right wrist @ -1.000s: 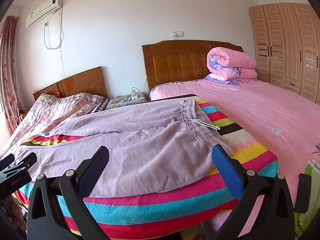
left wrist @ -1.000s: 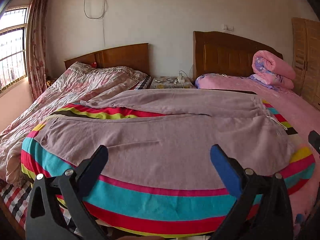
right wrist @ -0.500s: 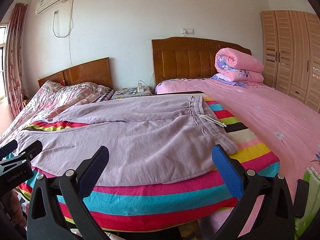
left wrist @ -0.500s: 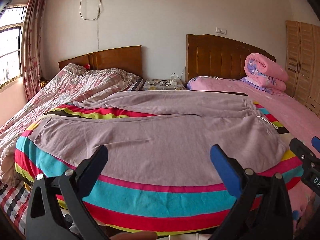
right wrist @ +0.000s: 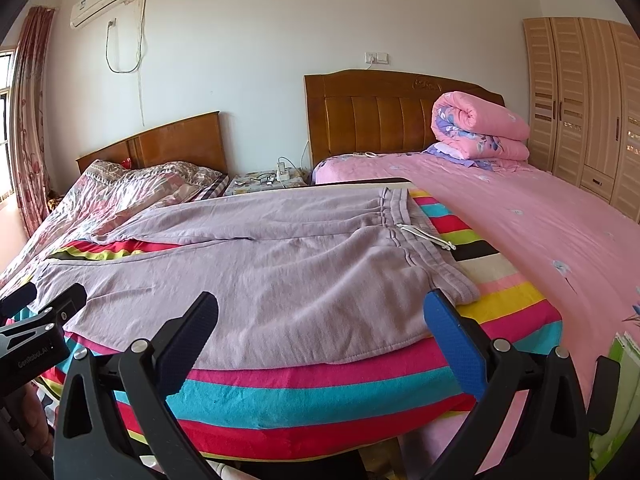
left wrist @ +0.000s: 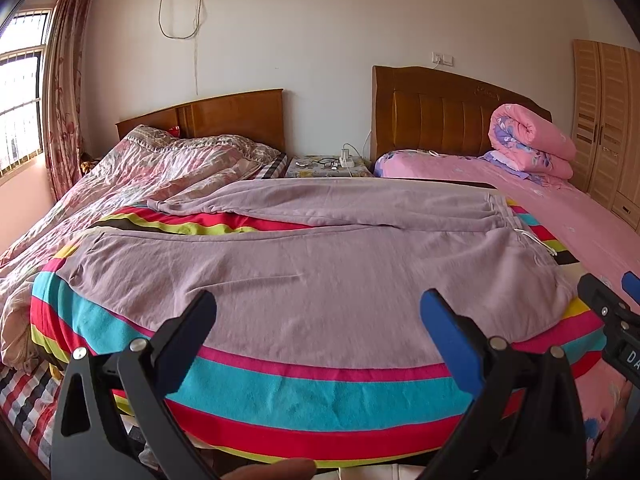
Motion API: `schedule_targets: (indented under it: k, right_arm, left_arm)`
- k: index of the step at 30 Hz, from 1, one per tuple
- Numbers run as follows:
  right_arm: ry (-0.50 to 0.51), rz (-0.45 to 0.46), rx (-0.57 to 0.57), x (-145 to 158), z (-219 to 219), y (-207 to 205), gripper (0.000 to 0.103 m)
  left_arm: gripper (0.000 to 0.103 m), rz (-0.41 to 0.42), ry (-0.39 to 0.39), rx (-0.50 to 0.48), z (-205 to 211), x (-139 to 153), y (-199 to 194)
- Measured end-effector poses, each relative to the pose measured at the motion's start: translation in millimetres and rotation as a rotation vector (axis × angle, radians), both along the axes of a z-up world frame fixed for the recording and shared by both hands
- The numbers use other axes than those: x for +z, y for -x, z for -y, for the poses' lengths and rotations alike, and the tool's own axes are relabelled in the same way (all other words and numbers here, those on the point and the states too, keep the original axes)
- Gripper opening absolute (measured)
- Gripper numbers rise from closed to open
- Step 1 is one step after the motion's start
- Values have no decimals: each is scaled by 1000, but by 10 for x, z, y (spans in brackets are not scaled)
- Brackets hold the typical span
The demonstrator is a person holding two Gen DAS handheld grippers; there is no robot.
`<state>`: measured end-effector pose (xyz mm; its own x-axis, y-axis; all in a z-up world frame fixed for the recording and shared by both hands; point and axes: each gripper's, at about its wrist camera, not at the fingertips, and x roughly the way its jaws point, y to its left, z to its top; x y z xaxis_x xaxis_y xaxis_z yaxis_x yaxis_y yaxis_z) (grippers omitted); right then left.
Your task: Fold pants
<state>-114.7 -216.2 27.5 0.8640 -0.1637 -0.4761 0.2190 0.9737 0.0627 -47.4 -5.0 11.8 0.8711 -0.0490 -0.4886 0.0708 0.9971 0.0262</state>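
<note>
Through the left wrist view, your left gripper (left wrist: 318, 320) is hovering released and empty before the pants (left wrist: 320, 272), which are lying spread flat on the striped blanket (left wrist: 320, 392). One pair, two legs; soft and limp, so it will probably sag.

Through the right wrist view, your right gripper (right wrist: 320, 320) is likewise gaping empty. One waistband (right wrist: 404, 236), one drawstring (right wrist: 428, 236); I'd be pinching the thicker waistband corner.

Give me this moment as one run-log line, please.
stage: pre-grasp | pants: flat, unfolded | left gripper: open, empty | right gripper: open, empty
</note>
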Motion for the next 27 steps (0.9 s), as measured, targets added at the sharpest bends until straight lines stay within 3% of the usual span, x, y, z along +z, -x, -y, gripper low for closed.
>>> schedule_targets:
  k: [27]
  right_arm:
    - [-13, -21, -1, -54, -4, -17, 99]
  left_arm:
    - [102, -23, 8, -3, -49, -25, -23]
